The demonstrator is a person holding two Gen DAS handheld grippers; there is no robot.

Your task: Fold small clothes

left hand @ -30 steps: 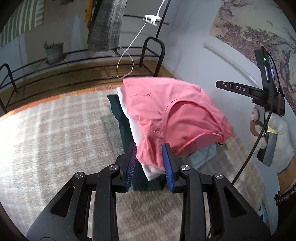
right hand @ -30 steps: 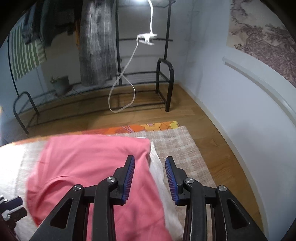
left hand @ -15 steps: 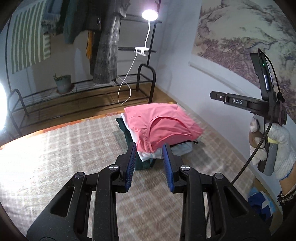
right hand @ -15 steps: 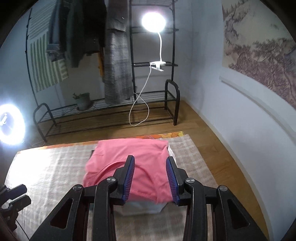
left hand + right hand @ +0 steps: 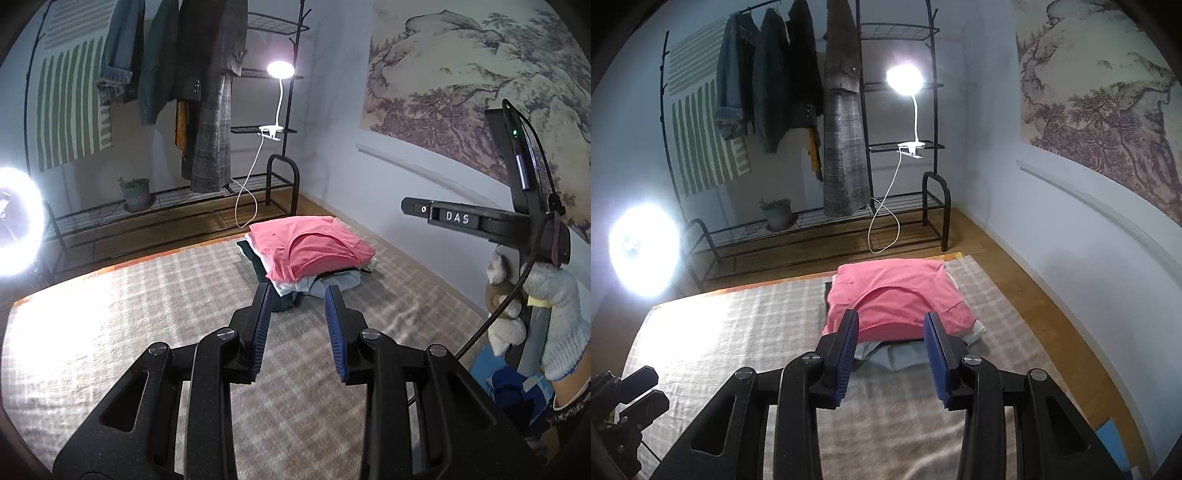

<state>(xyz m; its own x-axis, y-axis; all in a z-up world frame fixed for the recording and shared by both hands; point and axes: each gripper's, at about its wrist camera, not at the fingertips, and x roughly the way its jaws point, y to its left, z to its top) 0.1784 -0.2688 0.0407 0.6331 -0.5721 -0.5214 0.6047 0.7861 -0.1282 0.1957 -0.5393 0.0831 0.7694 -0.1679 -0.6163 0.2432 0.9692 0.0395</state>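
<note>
A folded pink garment lies on top of a small stack of folded clothes, white, grey-blue and dark green, on the checked blanket. My left gripper hangs above the blanket, short of the stack; its jaws are opening and nothing is between them. My right gripper is open and empty, also back from the stack's near edge. In the left wrist view the right gripper's body shows at the right, held by a white-gloved hand. The left gripper shows at the lower left of the right wrist view.
A black coat rack with hanging jackets and a low shelf stands behind the blanket on the wood floor. A clip lamp and a ring light shine. A plant pot sits on the shelf. Blue cloth lies by the right wall.
Both grippers have drawn back and upward from the stack. The pink garment, between the left fingers a second ago, now lies free on top of the stack.
</note>
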